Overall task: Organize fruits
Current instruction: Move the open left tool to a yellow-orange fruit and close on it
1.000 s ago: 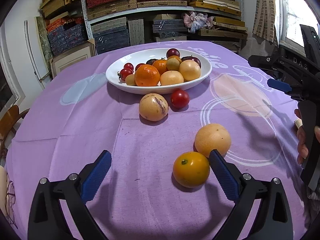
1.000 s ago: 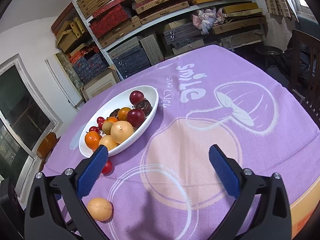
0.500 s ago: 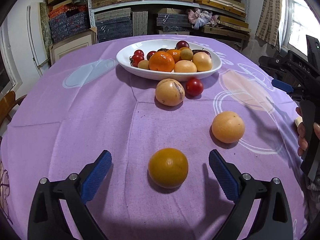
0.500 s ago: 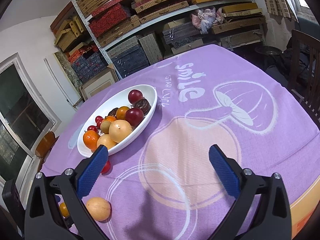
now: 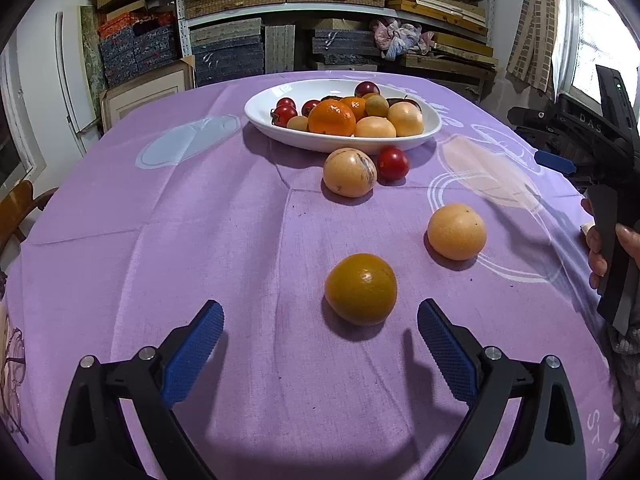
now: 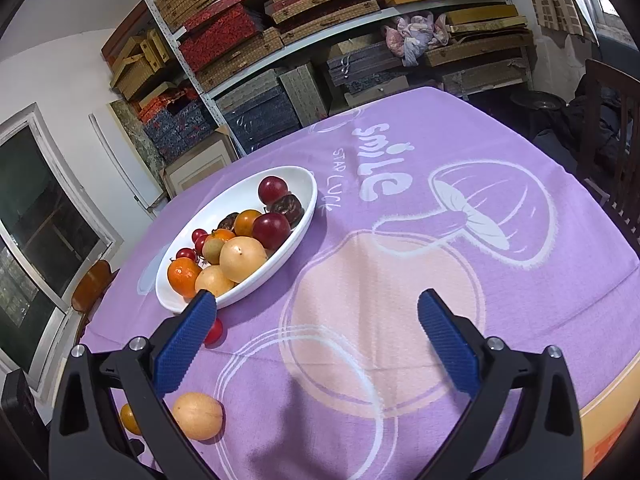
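Observation:
A white oval bowl [image 5: 280,130] [image 6: 298,220] holds several fruits on the purple tablecloth. Loose on the cloth lie a dark orange fruit [image 5: 361,289] [image 6: 129,418], a pale orange fruit [image 5: 457,231] [image 6: 197,415], a tan round fruit [image 5: 349,172] and a red tomato [image 5: 393,163] [image 6: 213,331]. My left gripper [image 5: 320,338] is open and empty, just short of the dark orange fruit. My right gripper [image 6: 316,332] is open and empty above the cloth, to the right of the bowl; it shows in the left wrist view [image 5: 600,152] at the right edge.
Shelves [image 5: 320,4] stacked with boxes stand behind the table. A wooden chair [image 6: 612,128] stands at the right, another chair [image 5: 16,208] at the left. The table edge [image 6: 612,412] runs near my right gripper.
My left gripper has swung so the dark orange fruit sits more between its fingers and drawn back a little. The right gripper has barely moved.

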A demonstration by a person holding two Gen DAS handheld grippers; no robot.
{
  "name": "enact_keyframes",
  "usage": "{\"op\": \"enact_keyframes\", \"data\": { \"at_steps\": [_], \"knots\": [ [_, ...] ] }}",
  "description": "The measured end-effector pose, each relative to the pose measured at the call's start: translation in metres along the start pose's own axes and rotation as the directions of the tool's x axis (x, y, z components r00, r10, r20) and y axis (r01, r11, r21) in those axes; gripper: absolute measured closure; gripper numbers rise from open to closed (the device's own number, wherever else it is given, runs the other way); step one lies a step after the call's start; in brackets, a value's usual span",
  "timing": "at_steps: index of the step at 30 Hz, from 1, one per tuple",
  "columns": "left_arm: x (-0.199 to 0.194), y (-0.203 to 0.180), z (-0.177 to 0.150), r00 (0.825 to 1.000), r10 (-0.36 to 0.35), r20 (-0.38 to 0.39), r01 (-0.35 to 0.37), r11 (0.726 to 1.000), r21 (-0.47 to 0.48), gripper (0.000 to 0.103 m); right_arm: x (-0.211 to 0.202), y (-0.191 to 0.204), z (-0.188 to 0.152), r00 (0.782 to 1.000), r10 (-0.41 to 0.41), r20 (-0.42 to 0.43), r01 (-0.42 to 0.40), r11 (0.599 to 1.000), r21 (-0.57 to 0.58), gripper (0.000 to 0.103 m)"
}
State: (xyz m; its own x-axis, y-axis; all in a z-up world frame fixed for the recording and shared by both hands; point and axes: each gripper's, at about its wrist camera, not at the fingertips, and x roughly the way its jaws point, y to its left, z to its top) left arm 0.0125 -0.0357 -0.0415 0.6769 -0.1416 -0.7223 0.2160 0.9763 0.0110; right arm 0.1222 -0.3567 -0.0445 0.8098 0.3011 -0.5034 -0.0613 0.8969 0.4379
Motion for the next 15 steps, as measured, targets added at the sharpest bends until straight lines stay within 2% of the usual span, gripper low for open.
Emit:
{"op": "enact_keyframes", "data": {
  "at_steps": [2, 6, 11, 15],
  "knots": [
    [0.002, 0.002, 0.002, 1.0, -0.002, -0.003, 0.002, 1.0, -0.005, 0.01, 0.0, 0.0, 0.0, 1.0, 0.0, -0.002, 0.0, 1.0, 0.001, 0.004],
    [0.013, 0.005, 0.007, 0.998, -0.031, -0.049, 0.03, 0.999, -0.022, 0.011, 0.001, 0.001, -0.002, 1.0, -0.001, -0.005, 0.001, 1.0, -0.001, 0.004],
    [0.012, 0.0, 0.006, 0.999, 0.008, -0.04, -0.007, 1.0, 0.019, 0.011, 0.003, 0.001, -0.002, 1.0, -0.002, -0.01, 0.002, 1.0, 0.0, 0.004],
    [0.012, 0.005, 0.006, 0.999, 0.017, -0.03, -0.017, 1.0, -0.004, 0.011, 0.003, 0.001, -0.002, 1.0, -0.002, -0.01, 0.002, 1.0, 0.001, 0.004]
  ]
}}
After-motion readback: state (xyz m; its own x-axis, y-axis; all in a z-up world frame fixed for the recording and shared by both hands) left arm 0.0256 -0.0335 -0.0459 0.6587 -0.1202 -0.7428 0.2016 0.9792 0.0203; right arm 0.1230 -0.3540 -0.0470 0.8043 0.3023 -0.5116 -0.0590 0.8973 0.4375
